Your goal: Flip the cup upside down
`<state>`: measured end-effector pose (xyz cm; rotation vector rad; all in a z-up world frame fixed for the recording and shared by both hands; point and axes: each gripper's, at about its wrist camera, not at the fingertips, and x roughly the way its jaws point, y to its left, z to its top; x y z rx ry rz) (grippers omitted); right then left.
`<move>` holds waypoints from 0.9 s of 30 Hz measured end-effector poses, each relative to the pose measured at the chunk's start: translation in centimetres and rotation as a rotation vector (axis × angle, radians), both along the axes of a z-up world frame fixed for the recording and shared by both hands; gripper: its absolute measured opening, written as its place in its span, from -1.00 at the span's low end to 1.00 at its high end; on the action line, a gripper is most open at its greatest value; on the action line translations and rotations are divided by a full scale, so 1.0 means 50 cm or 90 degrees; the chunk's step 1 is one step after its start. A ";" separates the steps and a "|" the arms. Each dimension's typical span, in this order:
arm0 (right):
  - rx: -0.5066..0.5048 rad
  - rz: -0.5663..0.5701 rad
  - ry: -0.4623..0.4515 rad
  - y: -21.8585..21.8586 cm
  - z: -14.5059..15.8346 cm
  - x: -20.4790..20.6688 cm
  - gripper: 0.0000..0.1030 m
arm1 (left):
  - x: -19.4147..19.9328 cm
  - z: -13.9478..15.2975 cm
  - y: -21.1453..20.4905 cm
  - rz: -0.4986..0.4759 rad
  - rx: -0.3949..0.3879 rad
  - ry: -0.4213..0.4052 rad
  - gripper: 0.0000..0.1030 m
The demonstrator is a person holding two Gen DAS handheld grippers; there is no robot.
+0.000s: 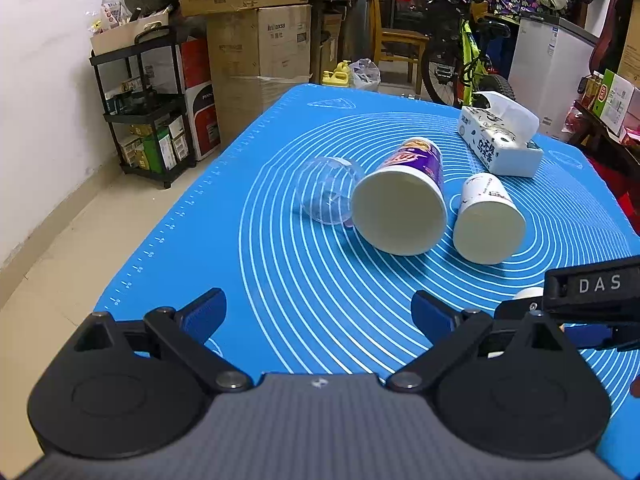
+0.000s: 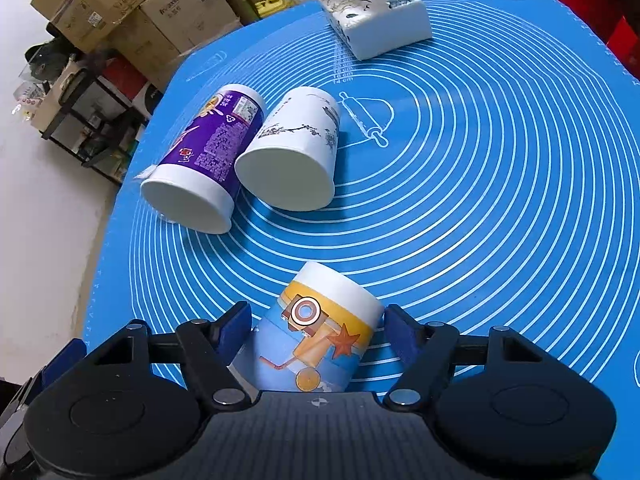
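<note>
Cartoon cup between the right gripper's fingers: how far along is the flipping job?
Nothing looks finished. The purple cup, ink-print cup and clear cup all lie on their sides on the blue mat. In hand: the right gripper brackets the cartoon cup, fingers open, not clamped. The left gripper is open, empty. Left: grasp, invert and set down.
</note>
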<state>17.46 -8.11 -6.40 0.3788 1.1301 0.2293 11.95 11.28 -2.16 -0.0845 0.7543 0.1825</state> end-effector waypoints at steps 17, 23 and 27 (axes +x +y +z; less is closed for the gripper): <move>-0.015 0.011 -0.130 -0.048 0.030 -0.067 0.27 | -0.012 0.001 -0.056 -0.037 0.000 0.002 0.90; -0.018 -0.012 -0.168 -0.070 0.030 -0.083 0.24 | -0.012 -0.001 -0.059 -0.037 0.001 0.004 0.90; -0.043 -0.016 -0.218 -0.076 0.040 -0.093 0.21 | -0.013 -0.002 -0.060 -0.037 0.001 0.005 0.90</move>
